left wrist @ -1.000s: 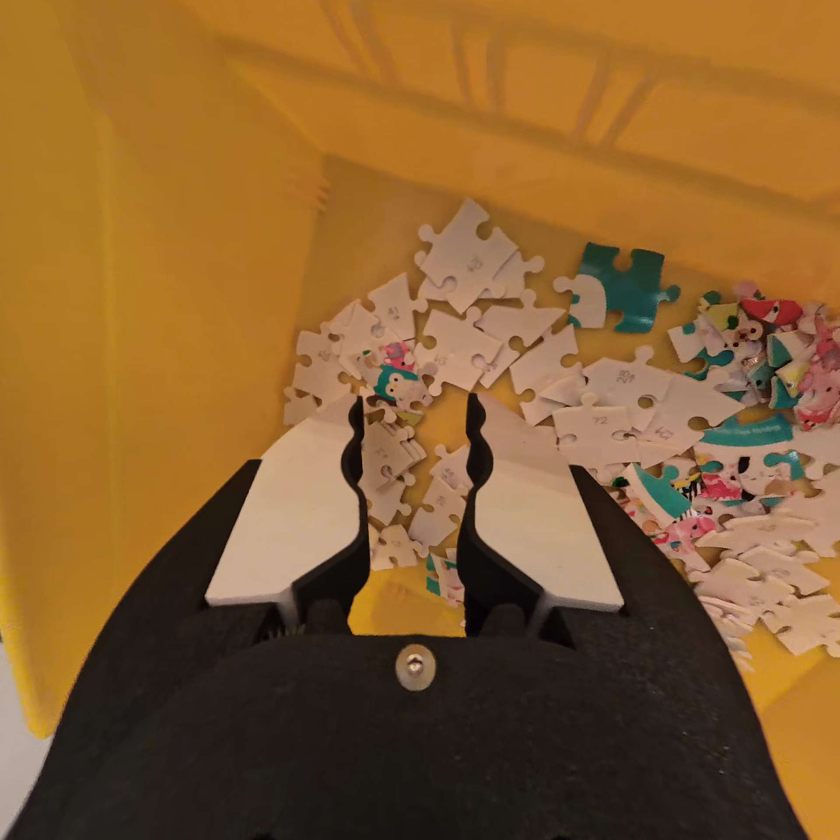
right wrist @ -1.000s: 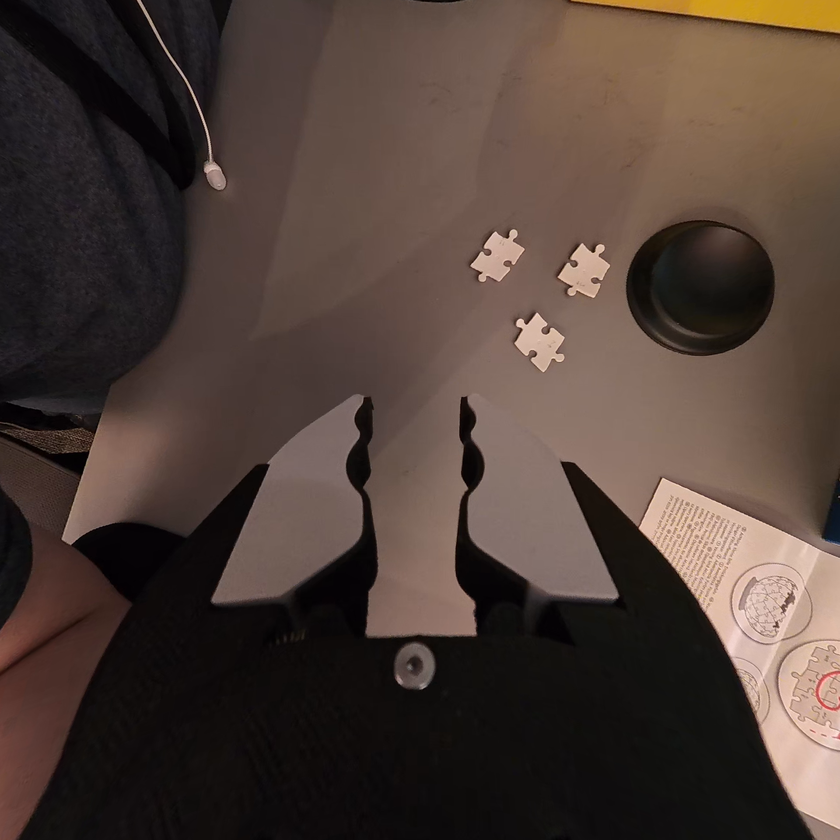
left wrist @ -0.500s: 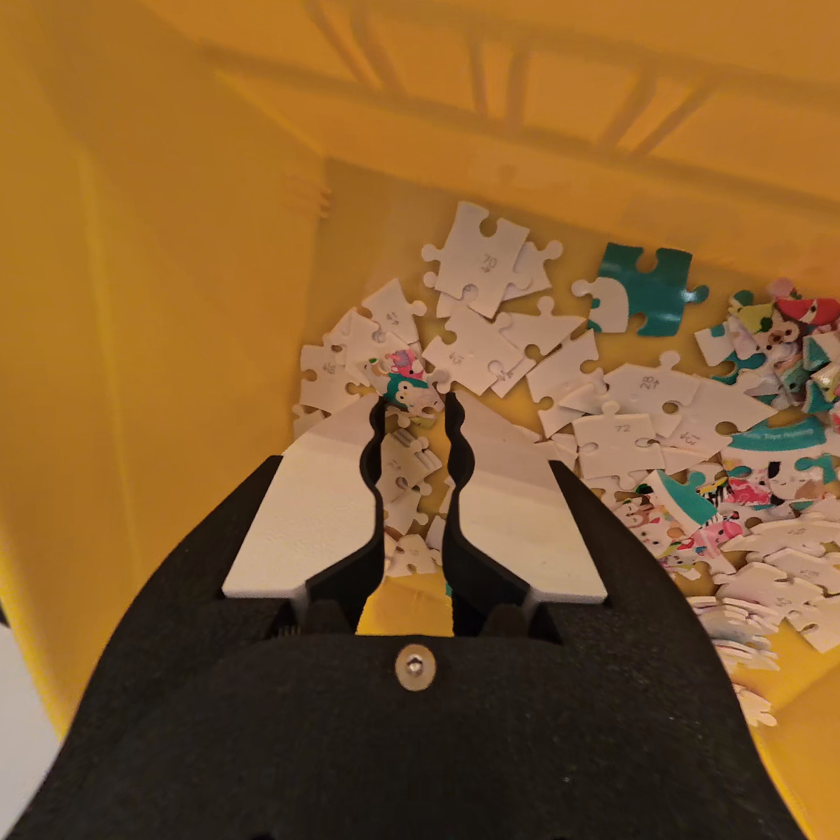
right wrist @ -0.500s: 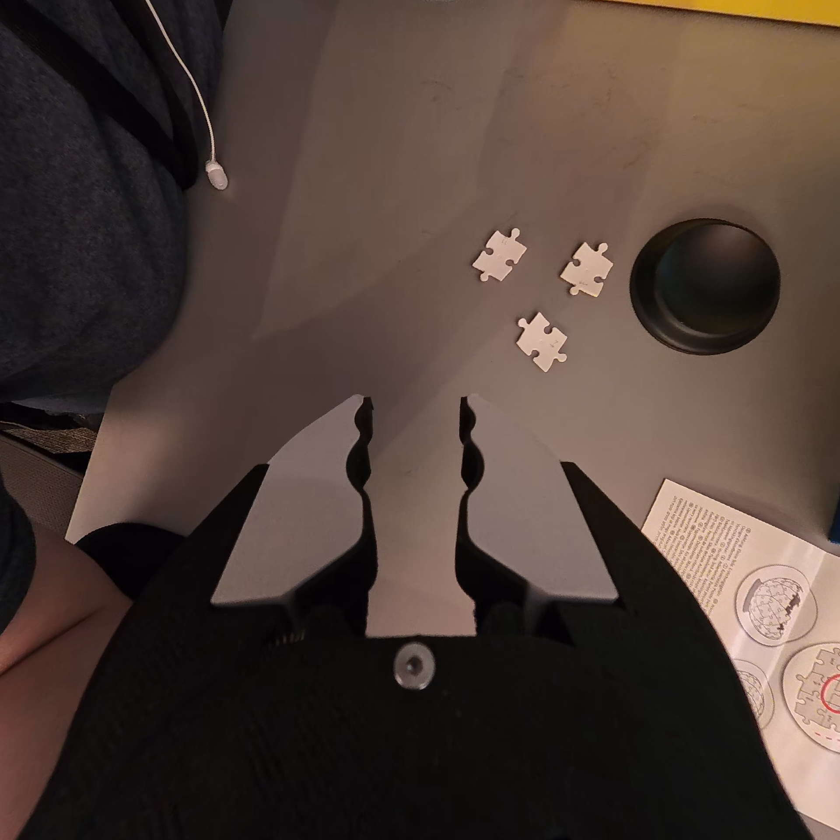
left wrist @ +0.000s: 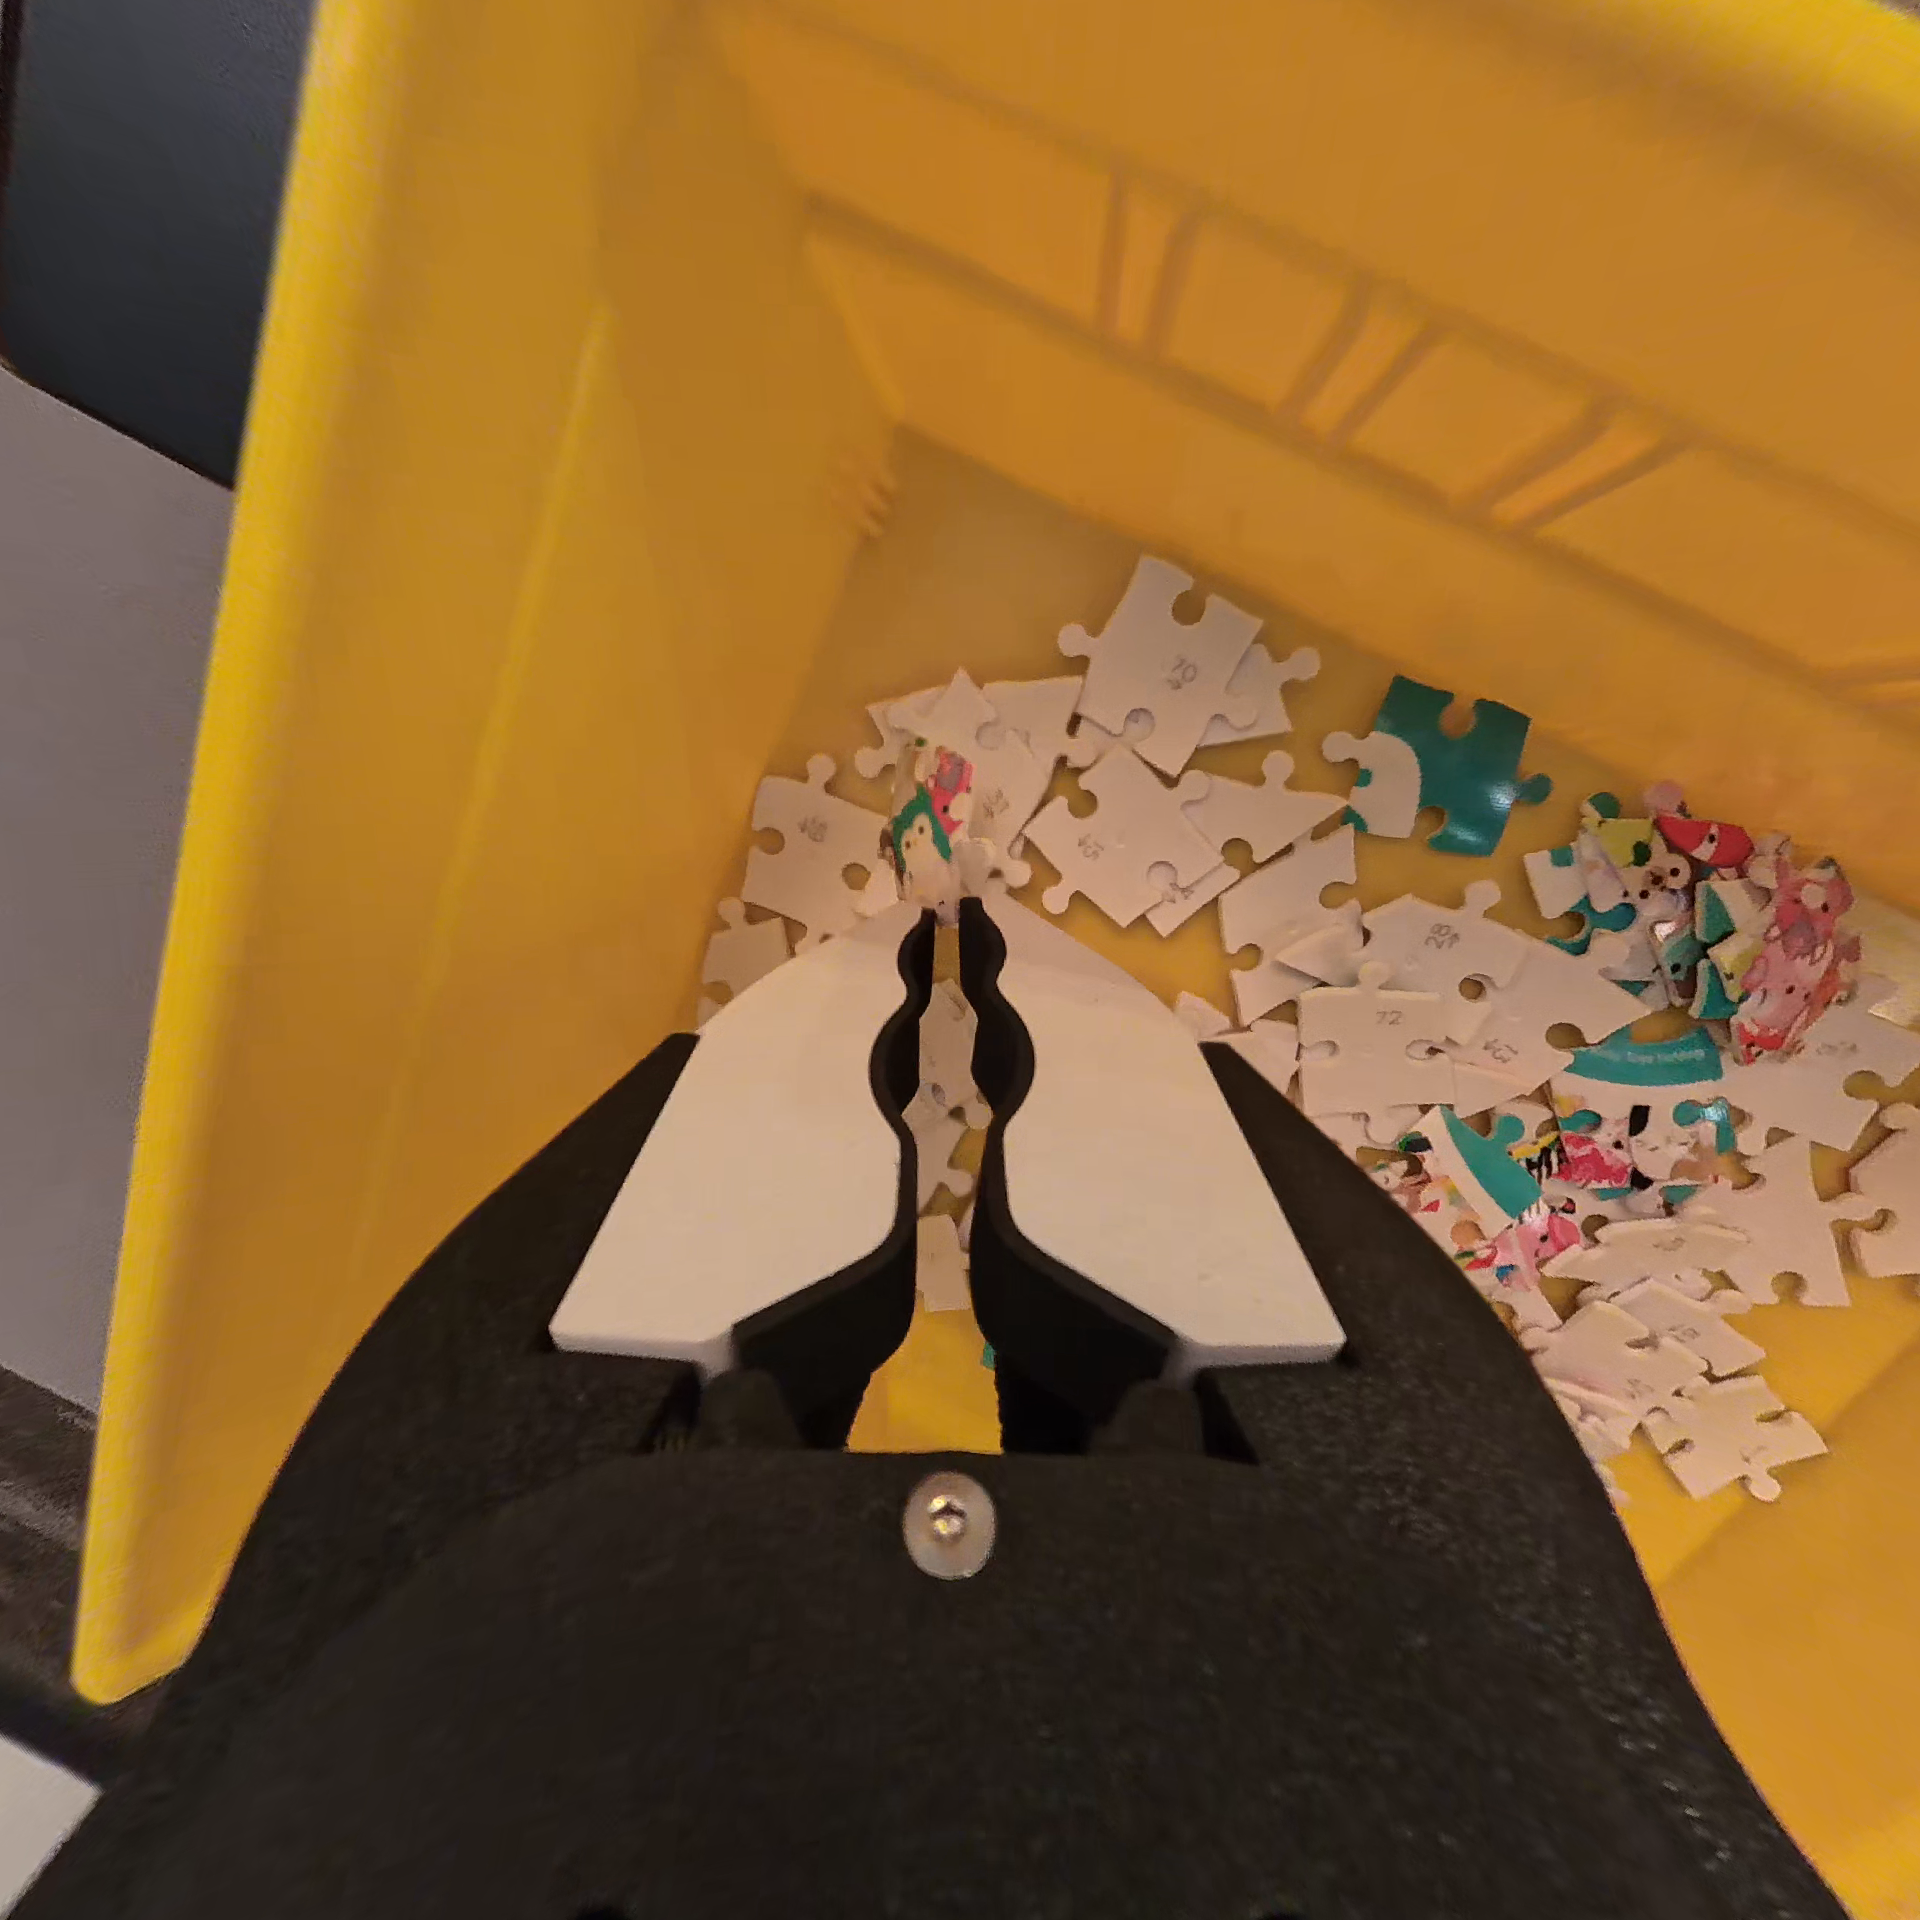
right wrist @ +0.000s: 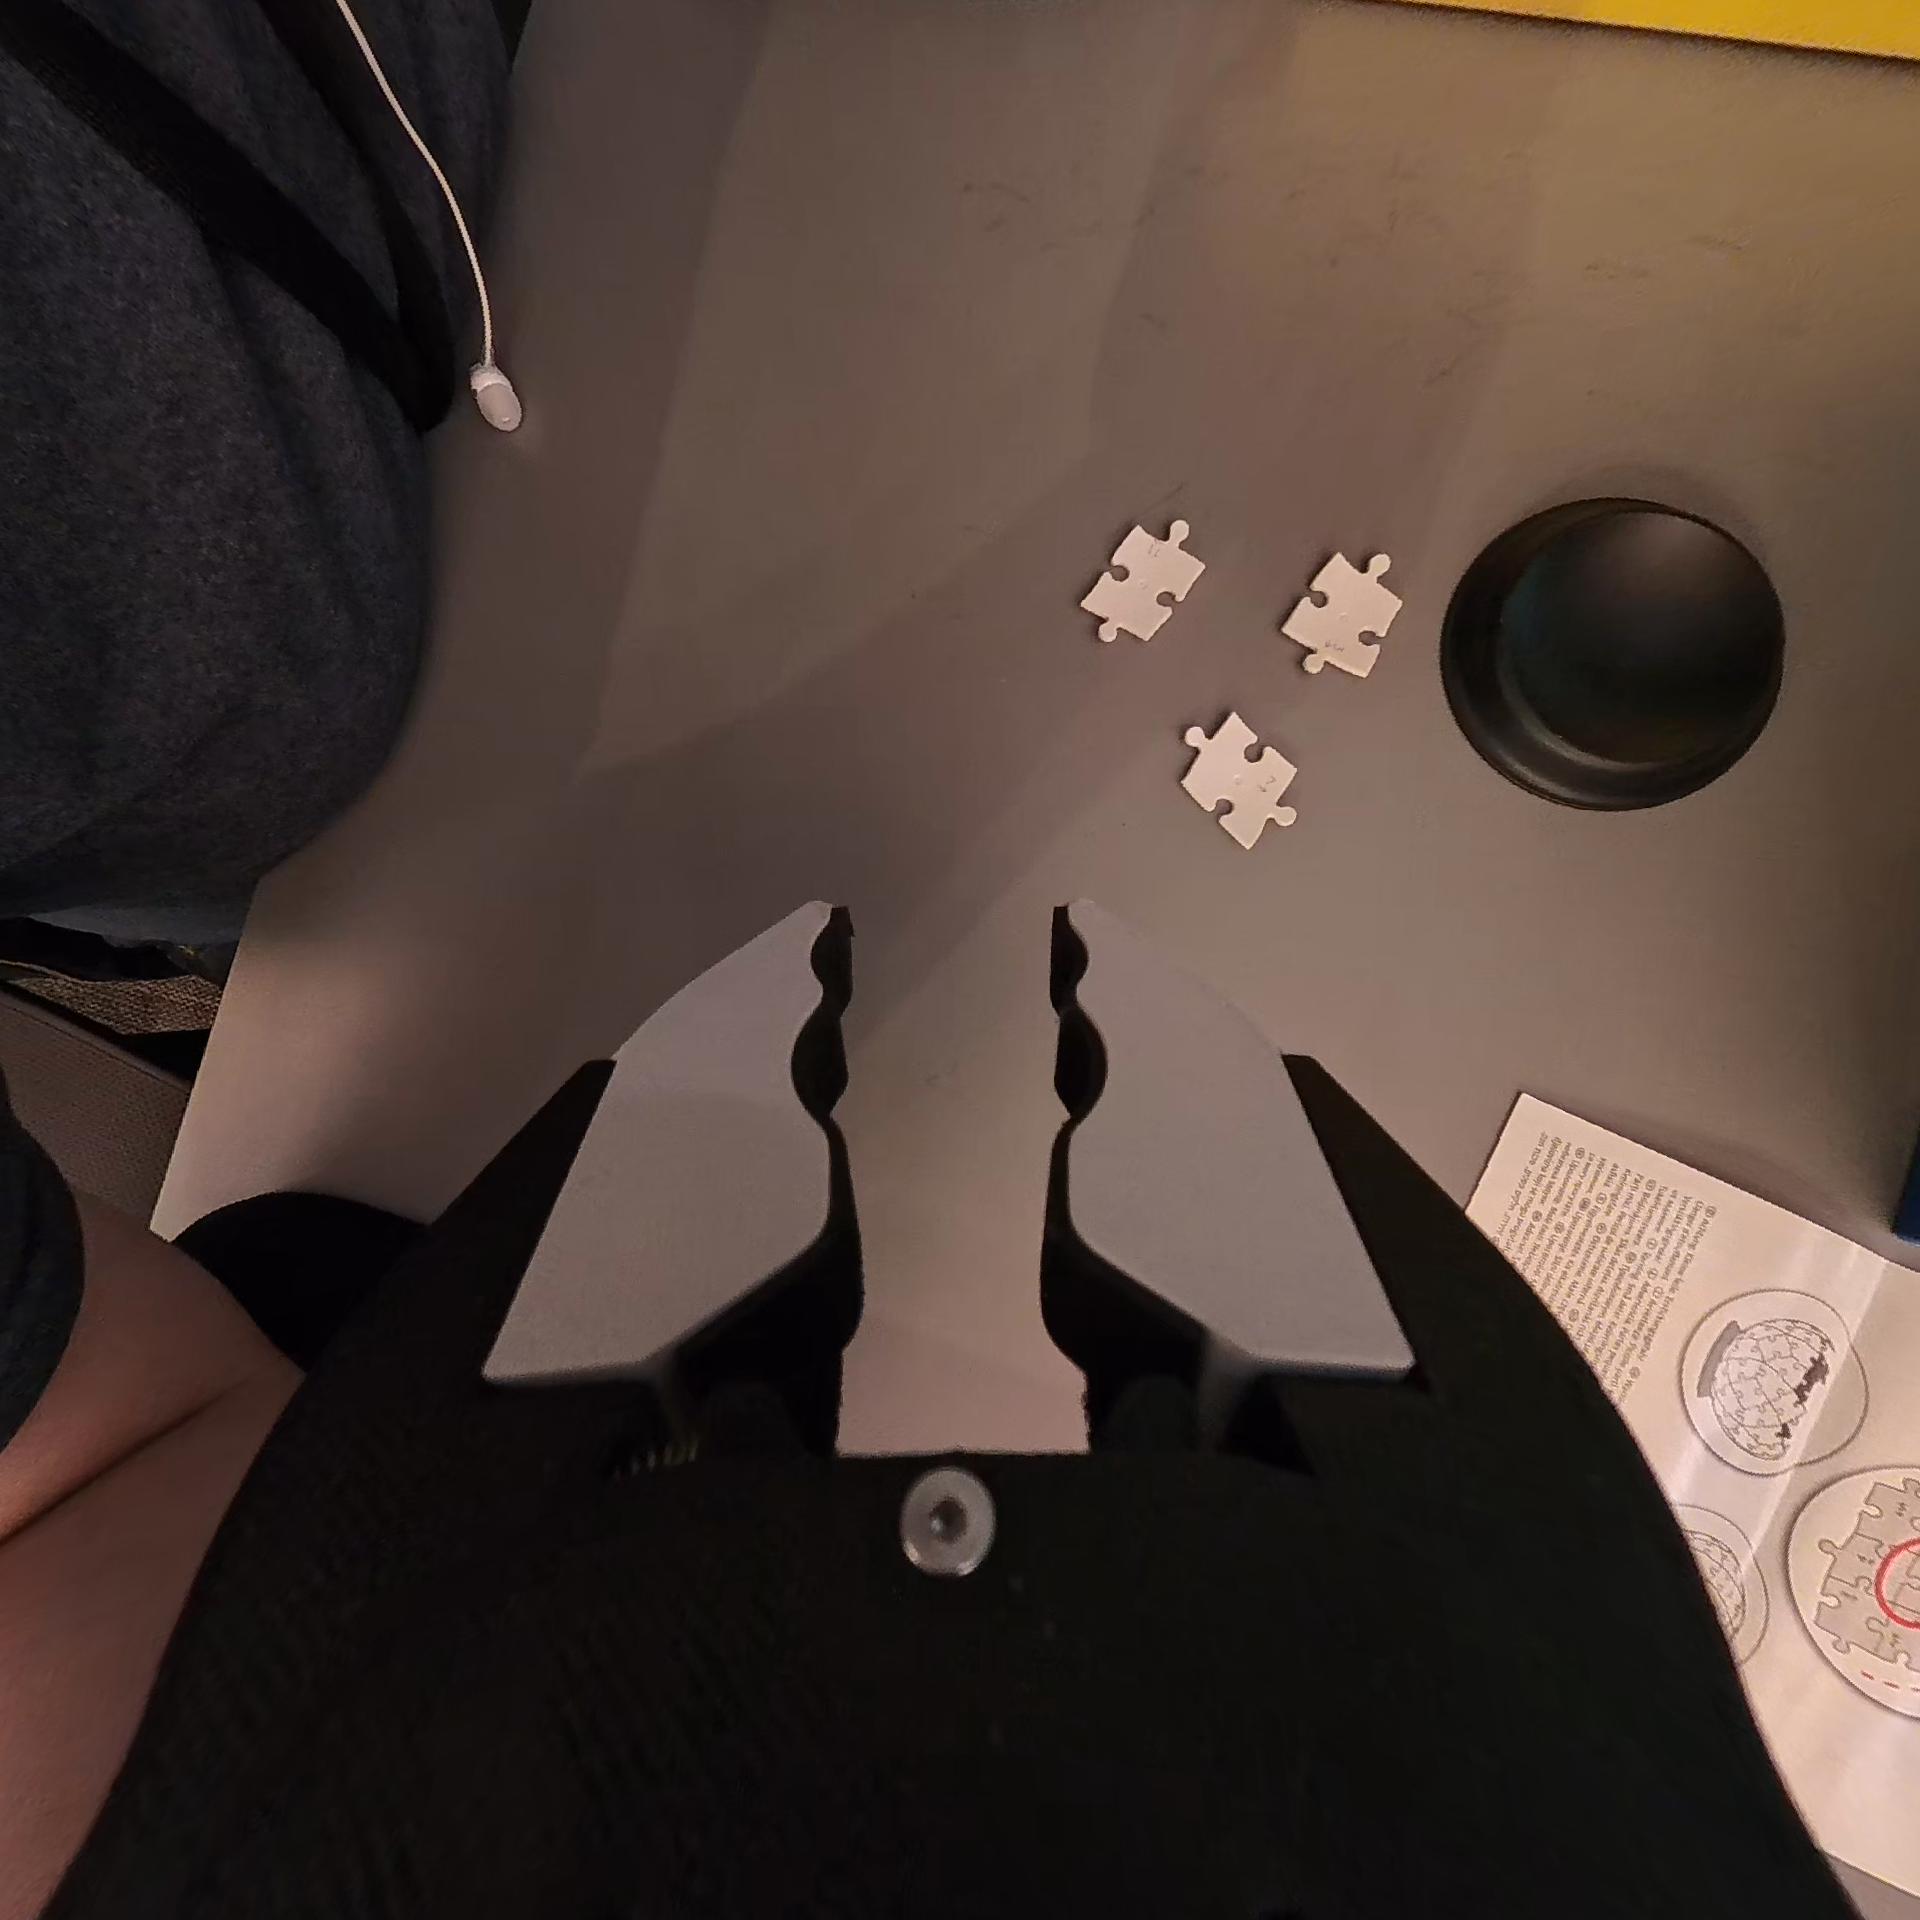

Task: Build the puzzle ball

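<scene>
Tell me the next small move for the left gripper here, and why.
Probably lift straight up out of the yellow bin and carry toward the table. The left gripper looks shut on a colourful puzzle piece, held upright above the pile. Three pieces already lie apart on the table beside the black ring stand, and the right gripper hangs open and empty.

The yellow bin looks like smooth, slightly glossy plastic; the puzzle pieces show matt white backs, one teal piece glossy; the grey table is smooth and matt; the leaflet is creased paper.
</scene>
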Tool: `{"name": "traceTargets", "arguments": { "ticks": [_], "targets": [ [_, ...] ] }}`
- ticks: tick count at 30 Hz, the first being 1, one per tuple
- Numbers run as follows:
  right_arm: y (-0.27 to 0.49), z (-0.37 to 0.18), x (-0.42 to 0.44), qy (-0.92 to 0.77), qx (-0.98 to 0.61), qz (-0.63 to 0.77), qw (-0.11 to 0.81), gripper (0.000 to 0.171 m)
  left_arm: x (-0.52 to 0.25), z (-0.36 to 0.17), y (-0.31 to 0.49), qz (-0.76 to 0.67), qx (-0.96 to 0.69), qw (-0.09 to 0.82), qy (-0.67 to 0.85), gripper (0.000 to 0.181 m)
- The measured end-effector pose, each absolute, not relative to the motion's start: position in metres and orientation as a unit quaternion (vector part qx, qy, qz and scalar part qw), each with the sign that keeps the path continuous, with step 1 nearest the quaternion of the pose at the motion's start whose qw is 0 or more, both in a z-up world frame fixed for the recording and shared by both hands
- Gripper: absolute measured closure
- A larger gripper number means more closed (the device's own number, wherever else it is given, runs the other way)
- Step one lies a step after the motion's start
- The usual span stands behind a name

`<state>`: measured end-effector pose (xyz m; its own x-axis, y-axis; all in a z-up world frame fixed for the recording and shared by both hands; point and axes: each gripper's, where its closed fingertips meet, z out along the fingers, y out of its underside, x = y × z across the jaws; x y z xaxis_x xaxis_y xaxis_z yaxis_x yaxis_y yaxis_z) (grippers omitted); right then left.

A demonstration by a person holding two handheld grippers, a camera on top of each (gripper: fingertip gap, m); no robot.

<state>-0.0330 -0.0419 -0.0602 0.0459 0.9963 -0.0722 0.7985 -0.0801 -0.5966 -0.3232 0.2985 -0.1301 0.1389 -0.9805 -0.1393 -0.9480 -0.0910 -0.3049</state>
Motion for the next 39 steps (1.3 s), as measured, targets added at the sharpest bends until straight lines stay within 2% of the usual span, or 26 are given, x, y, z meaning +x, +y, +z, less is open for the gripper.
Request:
{"name": "traceTargets", "arguments": {
  "ticks": [5, 16, 22, 25, 29, 31, 39],
  "targets": [
    [-0.042, -0.06, -0.033, -0.647, -0.693, 0.242, 0.205, 0.133, -0.321, -0.121, 0.301, -0.085, -0.764, 0.166, 0.617, 0.177],
    [-0.043, -0.06, -0.032, -0.649, -0.693, 0.242, 0.202, 0.133, -0.323, -0.109, 0.28, -0.21, -0.853, 0.088, 0.47, 0.178],
    [-0.043, -0.061, -0.033, -0.65, -0.692, 0.242, 0.2, 0.133, -0.341, -0.13, 0.284, -0.158, -0.879, 0.064, 0.446, 0.179],
    [-0.044, -0.061, -0.033, -0.65, -0.692, 0.243, 0.201, 0.133, -0.344, -0.132, 0.294, -0.115, -0.878, 0.093, 0.455, 0.175],
    [-0.043, -0.062, -0.033, -0.65, -0.692, 0.242, 0.199, 0.133, -0.343, -0.125, 0.301, -0.068, -0.861, 0.137, 0.485, 0.15],
    [-0.044, -0.061, -0.033, -0.65, -0.692, 0.242, 0.2, 0.133, -0.336, -0.122, 0.293, -0.068, -0.836, 0.153, 0.523, 0.143],
    [-0.045, -0.06, -0.034, -0.652, -0.69, 0.241, 0.2, 0.133, -0.313, -0.135, 0.265, -0.046, -0.735, 0.169, 0.655, 0.139]
  ]
}}
